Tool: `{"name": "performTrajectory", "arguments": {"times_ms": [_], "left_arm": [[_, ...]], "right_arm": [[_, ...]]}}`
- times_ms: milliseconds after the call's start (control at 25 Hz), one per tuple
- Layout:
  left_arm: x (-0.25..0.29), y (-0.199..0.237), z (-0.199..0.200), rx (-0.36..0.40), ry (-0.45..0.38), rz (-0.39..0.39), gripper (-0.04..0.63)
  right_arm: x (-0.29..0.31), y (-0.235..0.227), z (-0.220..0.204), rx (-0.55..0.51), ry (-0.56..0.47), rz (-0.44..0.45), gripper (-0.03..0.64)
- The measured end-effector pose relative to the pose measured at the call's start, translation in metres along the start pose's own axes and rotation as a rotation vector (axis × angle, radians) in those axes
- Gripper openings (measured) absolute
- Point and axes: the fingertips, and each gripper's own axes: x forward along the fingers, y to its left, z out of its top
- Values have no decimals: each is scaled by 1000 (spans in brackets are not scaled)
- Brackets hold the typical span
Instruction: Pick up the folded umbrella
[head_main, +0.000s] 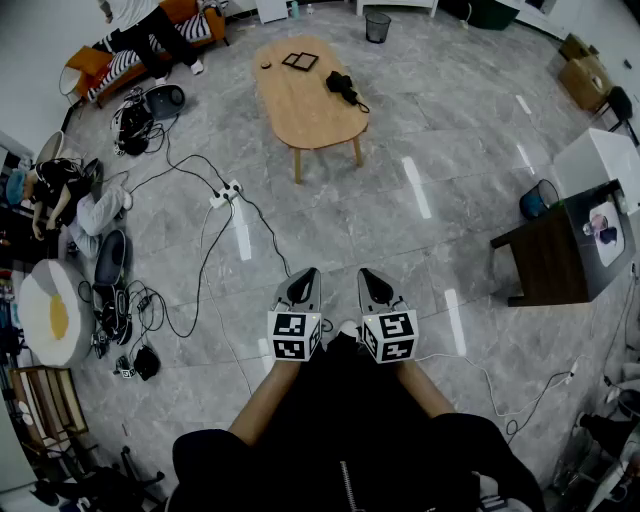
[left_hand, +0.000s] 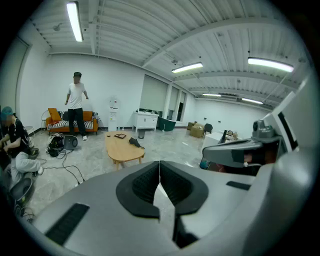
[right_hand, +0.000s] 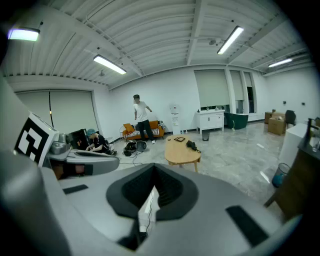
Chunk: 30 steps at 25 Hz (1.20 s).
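1. Head view: the folded umbrella (head_main: 342, 86) lies on the wooden table (head_main: 300, 115), near its far right edge, beside a dark frame (head_main: 300, 61). The left gripper (head_main: 304, 276) and right gripper (head_main: 372, 276) are side by side, well short of the table.
2. Left gripper view: the jaws are pressed together with nothing between them. The umbrella (left_hand: 135, 143) is on the table ahead.
3. Right gripper view: the jaws are likewise closed and empty.
4. Assessment: the umbrella is probably light, with a stiff core under loose, slippery fabric. Grip across the mid-body, not the trailing strap.
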Motion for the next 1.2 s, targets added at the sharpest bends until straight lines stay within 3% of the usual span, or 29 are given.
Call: {"name": "performTrajectory", "arguments": {"times_ms": [360, 680, 1040, 1200], "left_arm": [[-2, -7, 1, 18, 0, 14, 15], [-18, 18, 10, -31, -35, 111, 15], [2, -14, 14, 1, -31, 46, 15], [6, -13, 16, 22, -20, 31, 15]], "right_arm": [[-8, -6, -2, 36, -13, 7, 9], [-15, -9, -8, 66, -2, 26, 9], [-29, -35, -16, 90, 14, -19, 9], [-19, -26, -17, 93, 25, -8, 9]]}}
